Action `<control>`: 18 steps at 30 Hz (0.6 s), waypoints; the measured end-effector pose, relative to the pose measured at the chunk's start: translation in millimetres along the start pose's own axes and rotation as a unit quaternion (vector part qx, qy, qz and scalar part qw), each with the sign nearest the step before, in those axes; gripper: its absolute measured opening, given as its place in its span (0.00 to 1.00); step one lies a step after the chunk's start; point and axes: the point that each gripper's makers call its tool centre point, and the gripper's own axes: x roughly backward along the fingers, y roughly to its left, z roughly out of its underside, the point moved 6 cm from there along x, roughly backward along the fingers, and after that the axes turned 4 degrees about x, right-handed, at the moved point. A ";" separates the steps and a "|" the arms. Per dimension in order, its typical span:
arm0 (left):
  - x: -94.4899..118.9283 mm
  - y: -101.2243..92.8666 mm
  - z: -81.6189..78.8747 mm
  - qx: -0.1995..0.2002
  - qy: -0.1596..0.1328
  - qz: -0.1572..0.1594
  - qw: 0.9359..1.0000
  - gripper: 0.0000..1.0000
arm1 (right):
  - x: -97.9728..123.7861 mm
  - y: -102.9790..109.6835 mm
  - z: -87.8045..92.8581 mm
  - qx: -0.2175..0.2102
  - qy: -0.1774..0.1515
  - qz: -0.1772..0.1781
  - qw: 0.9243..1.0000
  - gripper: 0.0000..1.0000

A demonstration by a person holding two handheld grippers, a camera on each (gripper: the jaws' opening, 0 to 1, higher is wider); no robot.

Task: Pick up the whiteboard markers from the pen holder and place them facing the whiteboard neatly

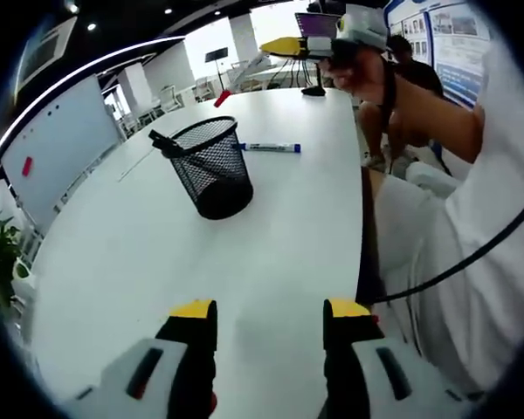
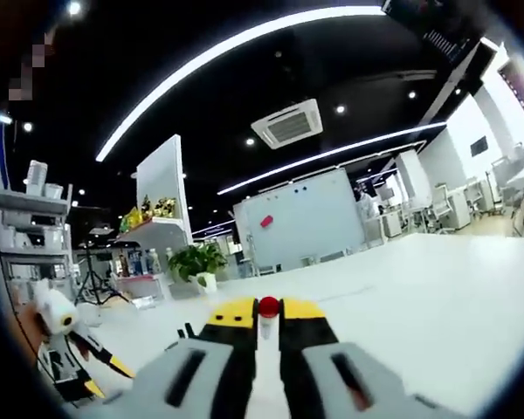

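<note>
Left gripper view: left tongs (image 1: 269, 316) low over the white worktop (image 1: 244, 262), yellow-tipped jaws parted with bare surface between them, gripping nothing. Beyond the tongs, near the worktop's middle, a black mesh pen holder (image 1: 211, 168), standing upright, with a dark marker (image 1: 166, 142) leaning out over its rim on the side toward the whiteboard (image 1: 57, 144). Just past the holder, a blue-capped marker (image 1: 270, 147) lying flat on the worktop, apart from the holder. Above and past the holder, a person's hand (image 1: 362, 65) raised high, carrying the right tongs (image 1: 284, 45), with a red tip (image 1: 222, 98) showing near their end. A sleeve in white and a black cable (image 1: 472, 253) along the worktop's near edge, opposite the whiteboard side. Wide bare worktop between tongs and holder.

Right gripper view: right tongs (image 2: 267, 312) closed on a red-capped marker (image 2: 267, 310), cap end poking out between the yellow jaw tips. Tongs held up above the worktop (image 2: 402, 297), aimed toward the whiteboard (image 2: 301, 218) standing past the worktop's far edge, a small red object on its face. A potted plant (image 2: 196, 262) beside the whiteboard.
</note>
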 end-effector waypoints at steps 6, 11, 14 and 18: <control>-0.2 0.8 1.5 0.001 0.005 -0.003 1.000 0.50 | 7.2 -12.5 11.4 0.018 0.007 0.025 1.000 0.08; -0.6 0.5 0.9 0.000 0.005 -0.002 1.000 0.50 | 15.4 -14.9 17.1 0.032 0.013 0.043 0.998 0.08; -1.3 0.6 1.5 -0.001 0.007 -0.001 1.000 0.50 | 18.3 -17.0 18.3 0.042 0.017 0.053 0.998 0.08; 0.0 -0.2 -0.4 -0.004 0.005 0.001 1.000 0.50 | 21.9 -19.2 23.8 0.048 0.023 0.057 0.997 0.08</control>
